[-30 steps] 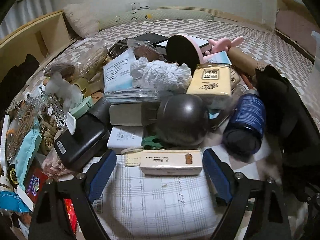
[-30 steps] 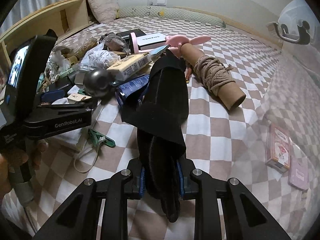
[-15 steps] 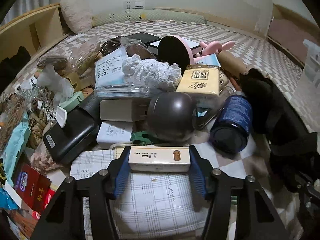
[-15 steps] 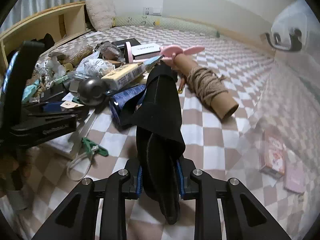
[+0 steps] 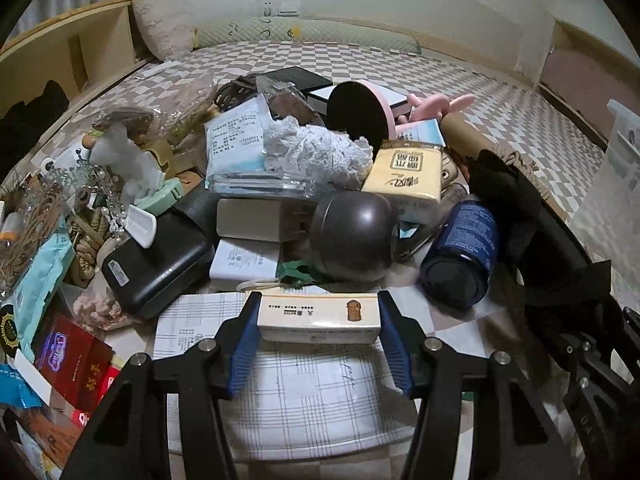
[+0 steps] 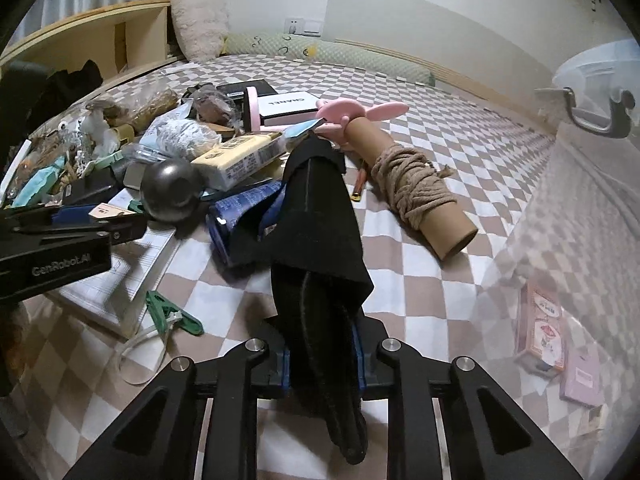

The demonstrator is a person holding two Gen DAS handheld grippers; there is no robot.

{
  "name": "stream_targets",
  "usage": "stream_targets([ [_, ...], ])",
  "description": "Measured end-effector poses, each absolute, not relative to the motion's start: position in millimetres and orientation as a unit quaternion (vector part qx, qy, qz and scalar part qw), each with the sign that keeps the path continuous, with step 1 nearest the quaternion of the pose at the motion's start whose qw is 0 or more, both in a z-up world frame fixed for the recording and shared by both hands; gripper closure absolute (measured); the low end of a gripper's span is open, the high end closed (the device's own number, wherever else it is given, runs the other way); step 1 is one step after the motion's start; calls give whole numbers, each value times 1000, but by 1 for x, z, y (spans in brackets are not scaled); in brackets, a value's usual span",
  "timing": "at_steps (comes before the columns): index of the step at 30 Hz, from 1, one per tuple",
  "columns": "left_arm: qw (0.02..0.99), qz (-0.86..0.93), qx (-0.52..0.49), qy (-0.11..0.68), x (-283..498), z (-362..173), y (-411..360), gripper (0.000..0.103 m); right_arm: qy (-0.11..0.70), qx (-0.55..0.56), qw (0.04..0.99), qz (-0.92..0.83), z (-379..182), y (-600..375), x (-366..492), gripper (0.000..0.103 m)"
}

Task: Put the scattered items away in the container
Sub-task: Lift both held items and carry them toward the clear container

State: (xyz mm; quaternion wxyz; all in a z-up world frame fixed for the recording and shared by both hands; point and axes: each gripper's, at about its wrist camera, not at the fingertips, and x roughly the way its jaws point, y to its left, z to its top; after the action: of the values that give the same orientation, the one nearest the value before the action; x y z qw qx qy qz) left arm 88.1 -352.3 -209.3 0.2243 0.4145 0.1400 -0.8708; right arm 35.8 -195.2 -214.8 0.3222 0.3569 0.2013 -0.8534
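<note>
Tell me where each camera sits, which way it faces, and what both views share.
Left wrist: behind the left tongs, facing the clutter pile; its blue pads clamp the cream box.
Right wrist: behind the right tongs, facing across the bed; they pinch the black cloth; left tongs at left edge.
Shared: dark ball, blue can.

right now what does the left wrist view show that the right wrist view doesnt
Only the left wrist view shows the red packet at the pile's near left edge and the left tool shut on the cream box from both ends.

Only the right wrist view shows the translucent container with its latch, the two small boxes inside it, and the right tool pinching the black cloth.

Both show the dark ball, blue bottle and checkered bedspread.
</note>
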Motion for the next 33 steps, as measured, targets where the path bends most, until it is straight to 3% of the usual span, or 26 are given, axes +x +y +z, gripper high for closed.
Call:
stream_targets([
  [18,238,-864,415,157,122,-186,-326,48,201,353,328,-853,-190,-162,67,85],
  [33,244,-859,418,164,153,-179,-291,48,146,389,363,-834,-176,-136,104,86],
])
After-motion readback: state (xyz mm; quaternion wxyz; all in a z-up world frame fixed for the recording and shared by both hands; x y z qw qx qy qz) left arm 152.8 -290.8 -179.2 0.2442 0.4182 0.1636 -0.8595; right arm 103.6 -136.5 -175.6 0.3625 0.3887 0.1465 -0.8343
